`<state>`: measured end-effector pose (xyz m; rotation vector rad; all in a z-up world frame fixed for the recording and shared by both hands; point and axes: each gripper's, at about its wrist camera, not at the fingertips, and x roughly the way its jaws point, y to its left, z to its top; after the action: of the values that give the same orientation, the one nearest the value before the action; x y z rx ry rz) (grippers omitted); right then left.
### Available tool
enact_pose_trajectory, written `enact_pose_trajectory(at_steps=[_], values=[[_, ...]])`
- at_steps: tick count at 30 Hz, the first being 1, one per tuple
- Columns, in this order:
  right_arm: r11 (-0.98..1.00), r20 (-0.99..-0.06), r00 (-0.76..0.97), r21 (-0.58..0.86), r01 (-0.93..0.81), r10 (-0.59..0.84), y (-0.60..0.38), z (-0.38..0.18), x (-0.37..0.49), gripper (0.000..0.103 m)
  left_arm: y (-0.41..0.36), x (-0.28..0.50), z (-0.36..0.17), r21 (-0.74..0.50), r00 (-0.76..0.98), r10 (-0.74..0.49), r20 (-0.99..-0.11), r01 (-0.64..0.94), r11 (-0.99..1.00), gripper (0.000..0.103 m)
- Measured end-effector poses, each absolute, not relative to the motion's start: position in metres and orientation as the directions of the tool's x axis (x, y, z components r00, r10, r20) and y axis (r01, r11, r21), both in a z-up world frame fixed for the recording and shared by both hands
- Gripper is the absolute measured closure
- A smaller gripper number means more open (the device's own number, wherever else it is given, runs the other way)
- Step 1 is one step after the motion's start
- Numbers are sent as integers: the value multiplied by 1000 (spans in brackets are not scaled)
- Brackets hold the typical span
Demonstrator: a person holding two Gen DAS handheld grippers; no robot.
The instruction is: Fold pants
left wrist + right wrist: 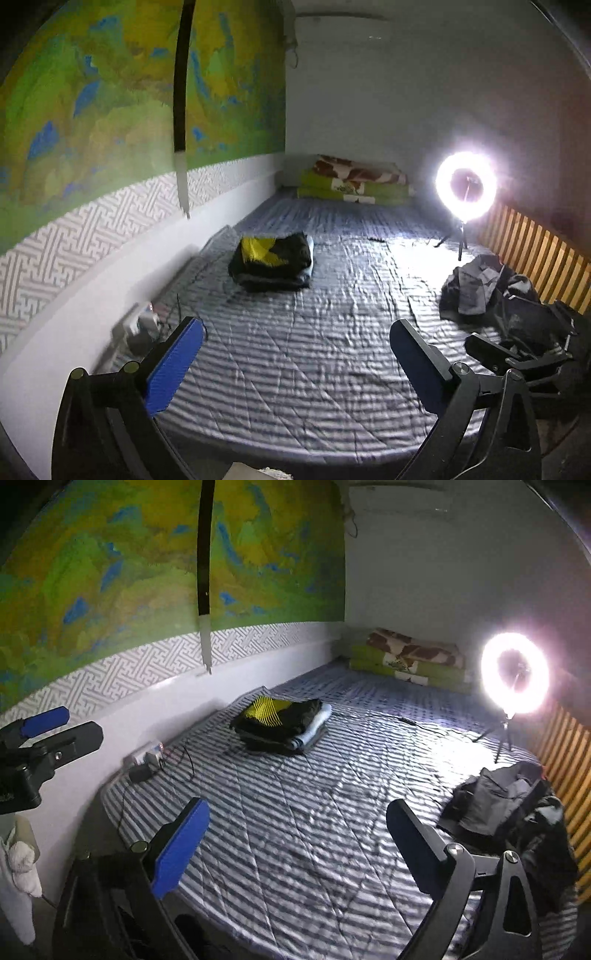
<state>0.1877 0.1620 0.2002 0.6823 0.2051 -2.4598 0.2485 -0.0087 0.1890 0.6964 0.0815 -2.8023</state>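
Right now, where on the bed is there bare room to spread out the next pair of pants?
The striped quilt is bare across its middle, between the folded stack near the wall and the dark clothes pile by the slatted rail. Crowded spots: power strip and cables at the wall edge, ring light in the far corner.

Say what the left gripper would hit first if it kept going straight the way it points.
Probably the bare striped quilt. The left gripper is open and empty, aimed down at open bedding. The folded stack lies further on and left of that line; the dark heap is off right. Depth is uncertain.
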Motion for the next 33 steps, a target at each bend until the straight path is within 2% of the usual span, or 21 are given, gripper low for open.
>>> enact_pose_trajectory(at_steps=[6, 12, 33], values=[[-841, -565, -675, 65, 537, -475, 183, 169, 211, 7, -5, 255, 148, -54, -817, -183, -547, 252, -966, 1], [-853, -578, -681, 51, 519, -449, 191, 153, 223, 7, -3, 249, 118, -40, -778, -179, -603, 253, -967, 1], [-867, -594, -679, 63, 494, -431, 203, 140, 223, 7, -3, 241, 95, -16, -738, -197, -645, 270, -963, 1]])
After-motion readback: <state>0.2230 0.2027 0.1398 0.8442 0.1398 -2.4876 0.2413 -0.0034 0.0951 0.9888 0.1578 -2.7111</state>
